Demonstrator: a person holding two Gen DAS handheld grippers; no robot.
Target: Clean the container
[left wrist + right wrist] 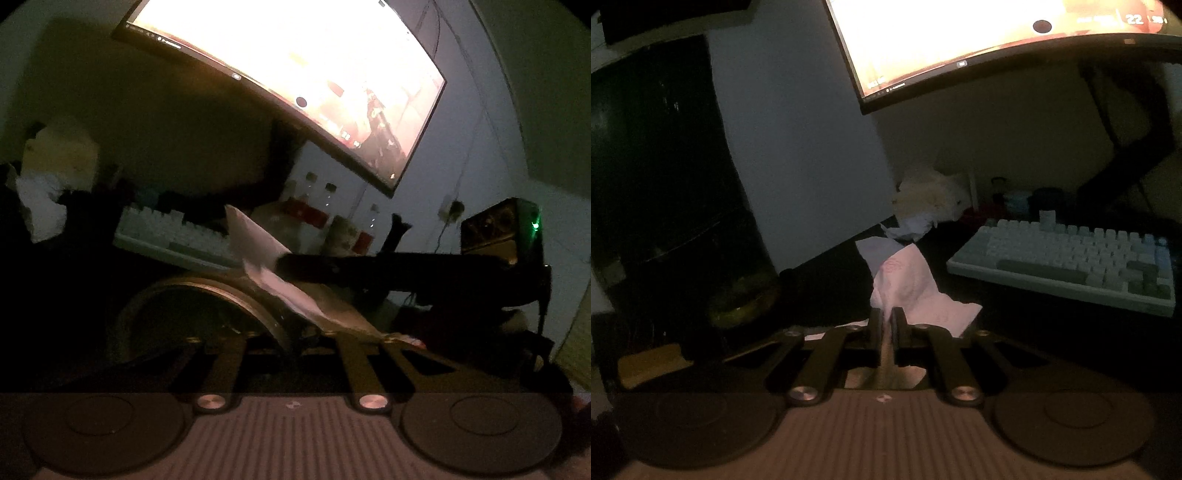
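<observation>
In the left wrist view a round metal container [207, 295] stands close in front, its wide rim catching a little light. My left gripper [295, 338] is shut, and the container's near wall runs down between its dark fingers. From the right reaches my right gripper [282, 264], a black bar shut on a white tissue [255, 240] just over the container's right edge. The right wrist view has the right gripper [886, 325] with fingers pressed together on the pinkish-white tissue [908, 288], which fans out ahead. The scene is very dark.
A bright curved monitor [295, 66] hangs overhead. A pale keyboard [1063, 258] lies on the dark desk. Crumpled tissues [923, 206] pile up behind. Several bottles [314, 206] stand at the wall, and a dark box with a green light [509, 229] sits right.
</observation>
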